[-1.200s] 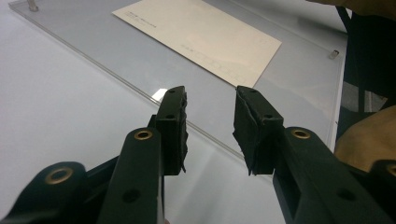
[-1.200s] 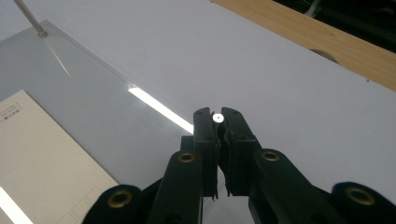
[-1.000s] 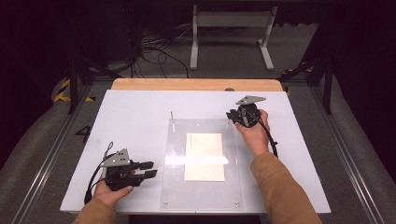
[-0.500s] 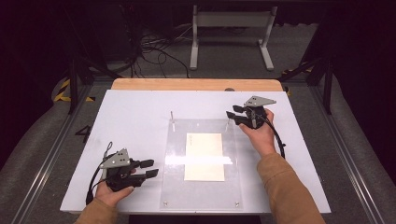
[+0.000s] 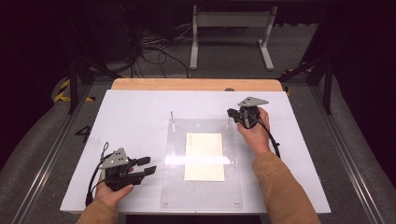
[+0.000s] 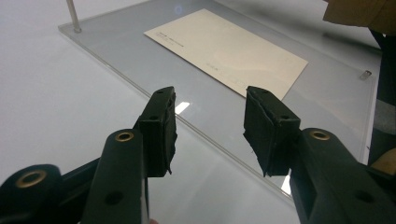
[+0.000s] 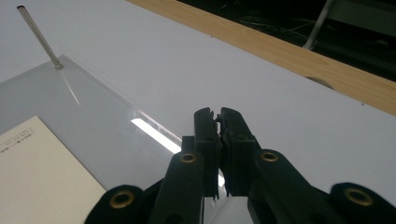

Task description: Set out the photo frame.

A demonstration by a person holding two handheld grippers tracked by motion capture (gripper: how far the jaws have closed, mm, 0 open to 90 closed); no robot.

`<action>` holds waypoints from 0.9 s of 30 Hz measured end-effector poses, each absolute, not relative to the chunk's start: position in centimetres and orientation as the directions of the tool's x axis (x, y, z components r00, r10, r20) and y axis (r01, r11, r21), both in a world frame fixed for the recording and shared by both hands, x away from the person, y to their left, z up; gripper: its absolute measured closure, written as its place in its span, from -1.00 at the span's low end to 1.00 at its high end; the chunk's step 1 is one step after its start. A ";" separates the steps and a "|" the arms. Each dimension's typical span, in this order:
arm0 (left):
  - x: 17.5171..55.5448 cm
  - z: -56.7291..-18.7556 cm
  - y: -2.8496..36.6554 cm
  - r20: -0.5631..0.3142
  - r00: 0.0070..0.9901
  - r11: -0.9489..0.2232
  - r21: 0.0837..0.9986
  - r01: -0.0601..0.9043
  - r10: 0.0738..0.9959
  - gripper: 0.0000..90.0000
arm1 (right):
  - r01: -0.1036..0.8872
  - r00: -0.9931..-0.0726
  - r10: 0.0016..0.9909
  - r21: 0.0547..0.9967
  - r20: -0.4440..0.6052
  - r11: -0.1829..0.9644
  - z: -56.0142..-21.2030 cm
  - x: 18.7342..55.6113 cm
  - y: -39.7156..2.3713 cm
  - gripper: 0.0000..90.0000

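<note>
**Inspector:** Start with the largest item.

**Assistant:** White desk (image 5: 135, 121). At its centre lies a clear plate (image 5: 175, 186), flat, its long side running 12 to 6 o'clock.

**Inspector:** Does anything hold contents?

**Assistant:** Only the plate. One cream card (image 5: 204, 156) sits square within its outline, slightly toward 3 o'clock. I cannot tell whether the card lies on top of the plate or beneath it.

**Inspector:** Grippers?

**Assistant:** The left gripper (image 5: 150, 165) rests at 8 o'clock, just off the plate's edge. Its jaws are moderately apart, have just been opening, and have nothing between them. In my judgement it is parked to keep that side free. The right gripper (image 5: 229, 113) is at the plate's 1 o'clock corner. Its jaws have just been closing and now stand pressed together.

**Inspector:** Closed on what?

**Assistant:** Nothing shows between them. An upright pin (image 5: 227, 122) stands right beside the tips, so it is probably the target. A second pin (image 5: 172, 116) stands alone at 11 o'clock.
</note>
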State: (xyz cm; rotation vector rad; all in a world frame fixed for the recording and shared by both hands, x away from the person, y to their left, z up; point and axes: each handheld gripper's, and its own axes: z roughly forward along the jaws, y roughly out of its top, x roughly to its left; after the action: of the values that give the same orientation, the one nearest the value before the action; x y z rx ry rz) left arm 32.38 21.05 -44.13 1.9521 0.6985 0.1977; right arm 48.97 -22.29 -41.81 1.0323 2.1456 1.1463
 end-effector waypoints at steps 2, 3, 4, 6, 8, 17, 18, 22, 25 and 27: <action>32.3 -44.1 21.0 -0.155 0.821 -0.329 0.863 0.383 0.549 0.21 | 0.400 -0.579 0.814 0.853 -0.048 0.336 -41.9 49.0 -22.4 0.90; 32.2 -44.1 21.0 -0.153 0.823 -0.332 0.863 0.381 0.546 0.21 | 0.408 -0.572 0.820 0.855 -0.035 0.321 -42.0 49.1 -22.4 0.90; 32.1 -44.1 21.0 -0.151 0.824 -0.330 0.865 0.377 0.546 0.21 | 0.414 -0.566 0.824 0.856 -0.025 0.311 -42.0 49.1 -22.5 0.90; 32.1 -44.0 21.0 -0.150 0.829 -0.329 0.869 0.371 0.539 0.21 | 0.419 -0.556 0.831 0.857 -0.020 0.300 -42.0 49.1 -22.4 0.91; 32.1 -44.0 21.1 -0.156 0.825 -0.320 0.870 0.375 0.543 0.21 | 0.426 -0.548 0.836 0.857 -0.011 0.291 -42.1 49.3 -22.4 0.91; 32.2 -43.7 21.7 -0.143 0.817 -0.317 0.874 0.369 0.559 0.21 | 0.457 -0.532 0.845 0.859 0.057 0.230 -42.4 50.2 -22.7 0.91; 32.2 -43.7 21.7 -0.143 0.817 -0.317 0.874 0.369 0.559 0.21 | 0.457 -0.532 0.845 0.859 0.057 0.230 -42.4 50.2 -22.7 0.91; 32.4 -43.7 22.2 -0.145 0.807 -0.307 0.875 0.374 0.572 0.19 | 0.483 -0.517 0.852 0.851 0.086 0.207 -42.3 50.7 -22.7 0.91; 32.3 -43.7 22.3 -0.123 0.795 -0.307 0.879 0.364 0.593 0.13 | 0.495 -0.513 0.852 0.848 0.109 0.190 -42.3 51.1 -22.8 0.91; 32.2 -43.7 22.4 -0.104 0.784 -0.307 0.882 0.357 0.612 0.05 | 0.500 -0.511 0.851 0.847 0.123 0.178 -42.3 51.4 -22.9 0.91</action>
State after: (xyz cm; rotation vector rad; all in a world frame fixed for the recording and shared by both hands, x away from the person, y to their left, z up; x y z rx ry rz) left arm 32.22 22.43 -43.67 1.9271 0.7329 0.3051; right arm 51.39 -22.92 -42.32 1.2756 2.0825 1.2675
